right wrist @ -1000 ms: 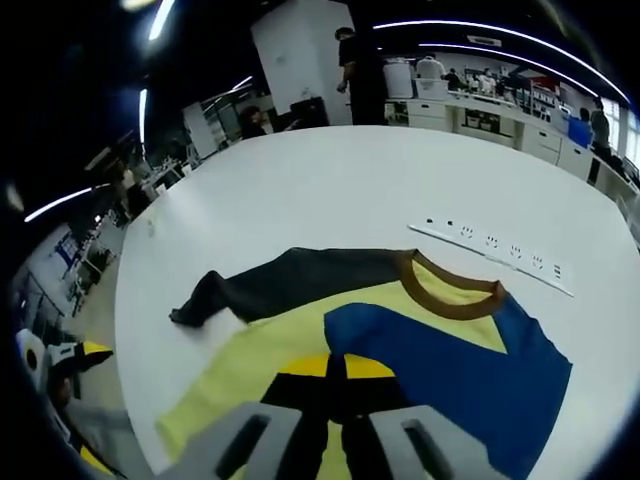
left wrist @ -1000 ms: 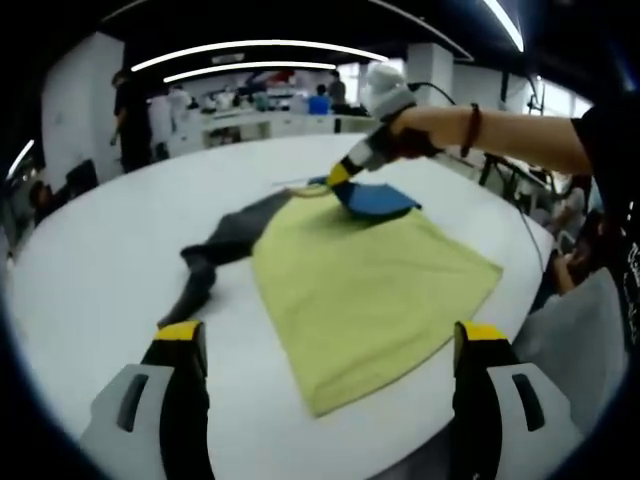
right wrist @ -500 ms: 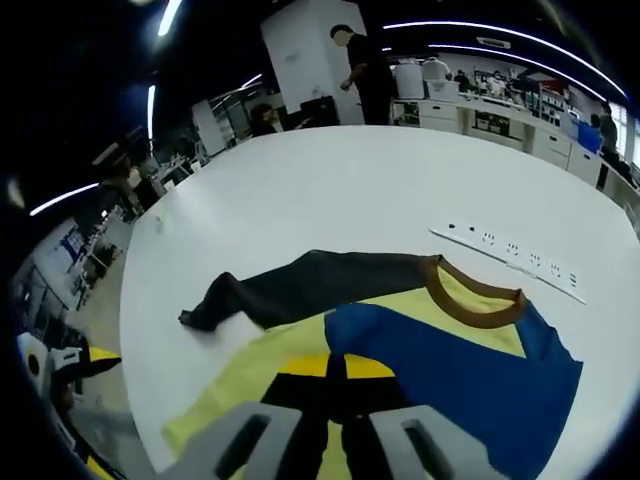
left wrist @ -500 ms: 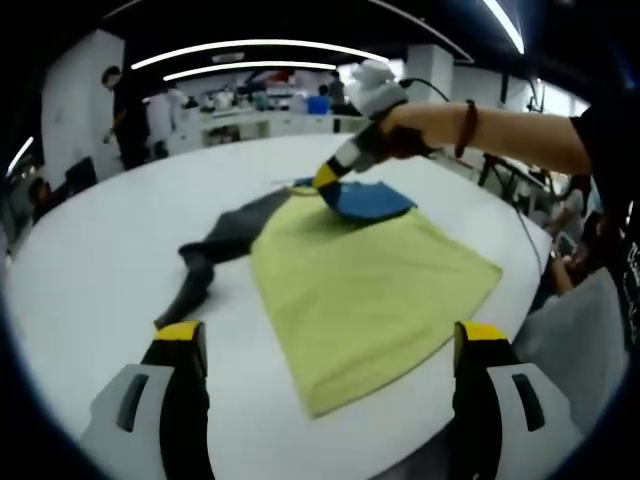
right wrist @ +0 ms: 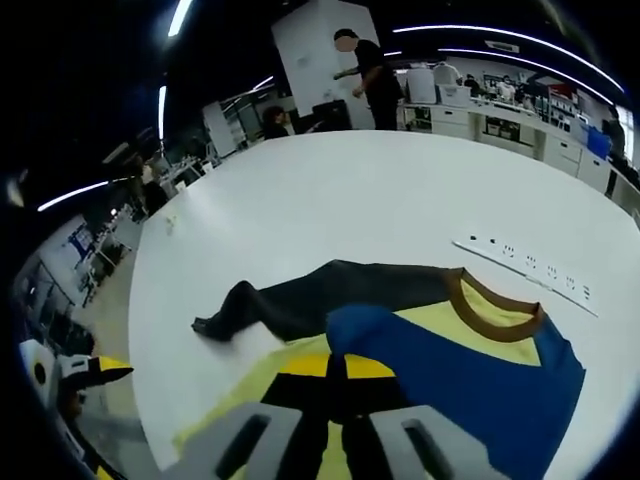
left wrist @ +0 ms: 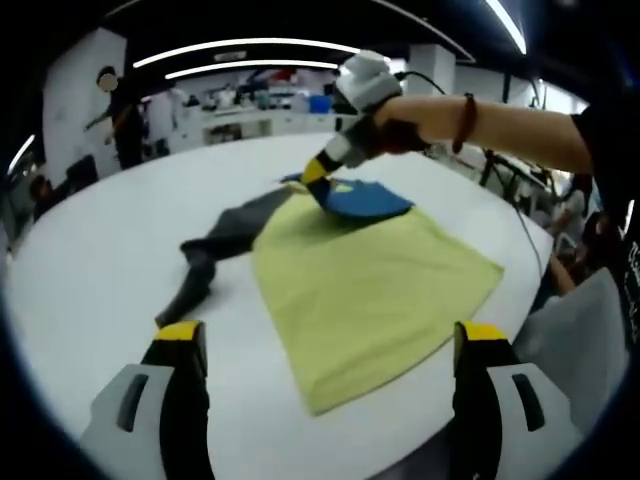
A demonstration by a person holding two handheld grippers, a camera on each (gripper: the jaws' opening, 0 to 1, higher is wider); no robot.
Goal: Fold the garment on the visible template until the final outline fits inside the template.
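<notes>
The right hand-held gripper (left wrist: 318,172), clenched on the blue sleeve (left wrist: 366,199) of the yellow-bodied, long-sleeved cloth garment (left wrist: 370,285), has carried that sleeve a little further across the chest toward the collar side over the last second: in the left gripper view its yellow tips sat over the right part of the blue patch a second ago and now sit at the patch's left edge, close to where the dark grey sleeve (left wrist: 215,245) leaves the body. In the right gripper view the same gripper's jaws (right wrist: 335,385) meet tight on the fabric at the folded blue edge, with the brown ribbed collar (right wrist: 492,312) just beyond and the white power strip (right wrist: 527,272) lying apart on the round white counter (right wrist: 330,190). The garment lies spread in the middle of the counter; I cannot make out a separate template outline under it. The left hand-held gripper (left wrist: 325,385) hangs back near the counter's edge, jaws wide apart and holding nothing, as it has through the last second. By my judgement the blue sleeve's fold inward is nearly laid, while the dark grey sleeve, still stretched out to the side, and the long body remain unfolded, so the outline is far from compact.
</notes>
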